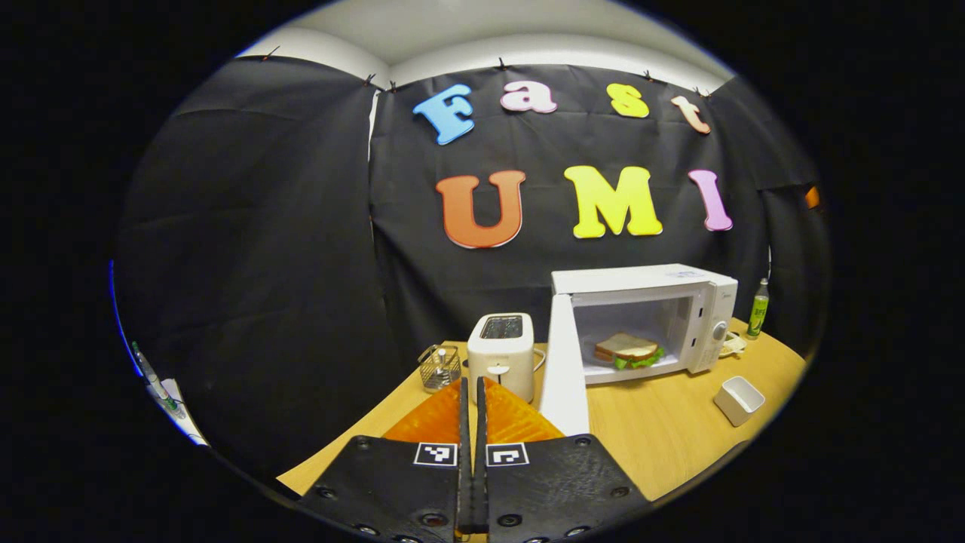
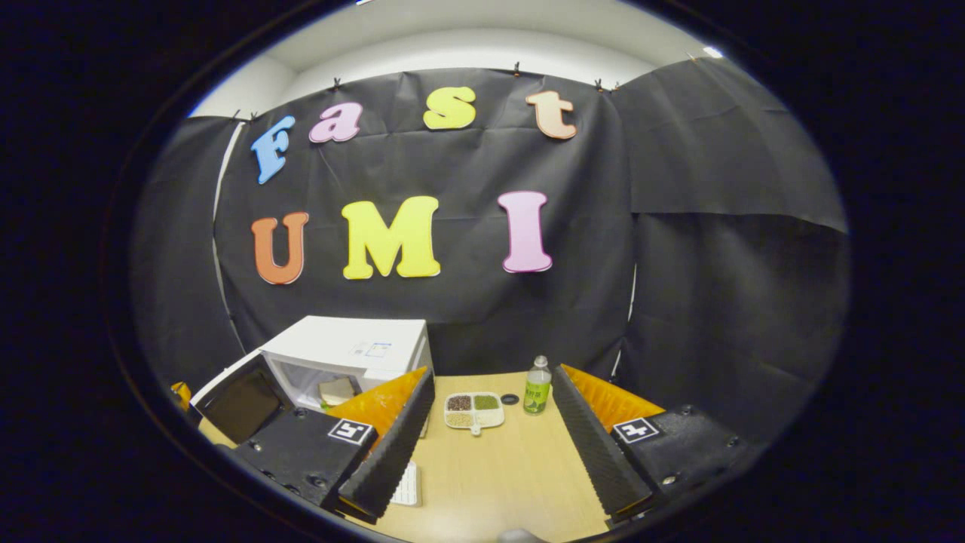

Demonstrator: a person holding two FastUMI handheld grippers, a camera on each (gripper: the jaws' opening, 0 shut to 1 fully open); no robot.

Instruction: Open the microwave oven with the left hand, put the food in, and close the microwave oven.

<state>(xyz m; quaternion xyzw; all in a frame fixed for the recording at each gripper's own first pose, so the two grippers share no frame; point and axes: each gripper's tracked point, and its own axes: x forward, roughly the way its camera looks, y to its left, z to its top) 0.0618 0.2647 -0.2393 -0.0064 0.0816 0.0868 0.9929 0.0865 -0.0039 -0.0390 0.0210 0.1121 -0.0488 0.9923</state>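
Left tool (image 1: 473, 407) pinched together, right tool (image 2: 490, 422) spread

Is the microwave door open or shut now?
Open: the door swings out left of the microwave, showing the sandwich inside.

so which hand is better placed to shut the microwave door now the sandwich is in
Left, probably. In the left gripper view the open door stands just ahead of the left gripper, with the sandwich already inside the microwave. The right gripper points at the bottle and divided tray, with the microwave off to its side.
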